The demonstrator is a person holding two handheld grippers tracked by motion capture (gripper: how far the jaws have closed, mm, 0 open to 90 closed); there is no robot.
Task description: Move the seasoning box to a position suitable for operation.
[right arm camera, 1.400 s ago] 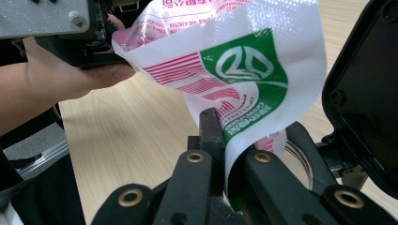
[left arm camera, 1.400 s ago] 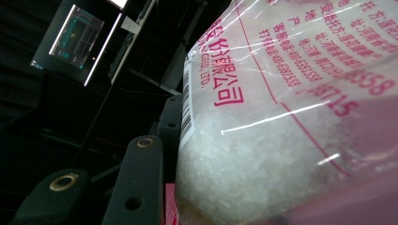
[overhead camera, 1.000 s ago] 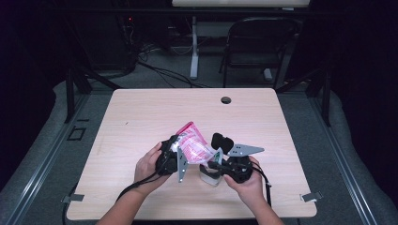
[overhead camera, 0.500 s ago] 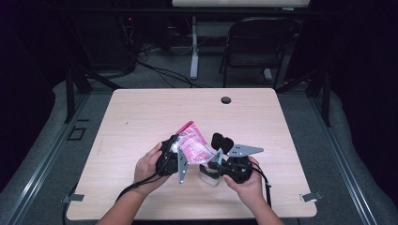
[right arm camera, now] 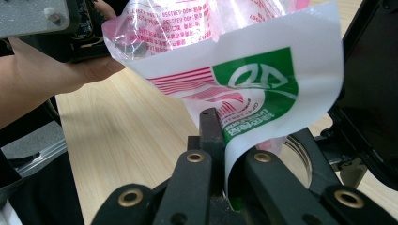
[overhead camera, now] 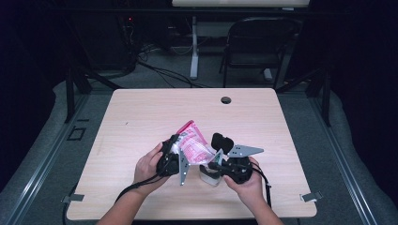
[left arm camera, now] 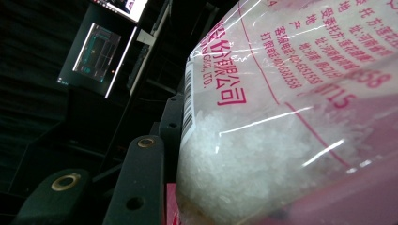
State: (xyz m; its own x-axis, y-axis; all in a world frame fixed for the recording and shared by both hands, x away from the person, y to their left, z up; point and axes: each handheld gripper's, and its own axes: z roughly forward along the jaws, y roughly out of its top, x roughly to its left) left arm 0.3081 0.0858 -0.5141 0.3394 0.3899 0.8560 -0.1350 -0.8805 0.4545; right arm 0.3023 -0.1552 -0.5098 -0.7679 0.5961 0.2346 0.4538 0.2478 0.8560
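We see a clear plastic bag [overhead camera: 191, 143] with pink-red print and a green logo, partly full of white crystals [left arm camera: 244, 159], held tilted above the table's near middle. Its open lower edge hangs over a small clear jar [overhead camera: 210, 174] standing on the tabletop.

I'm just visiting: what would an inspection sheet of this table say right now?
Surface: light wooden table with a round hole.
Job's things: pink-printed bag of white granules, tilted over a clear container.
Clutter: nothing seen.
Grippers: left gripper clamps the bag's body; right gripper is shut on the bag's edge.
Cables: black cable trails from the left gripper; more lie on the floor behind.
Surroundings: dark room, folding chair.
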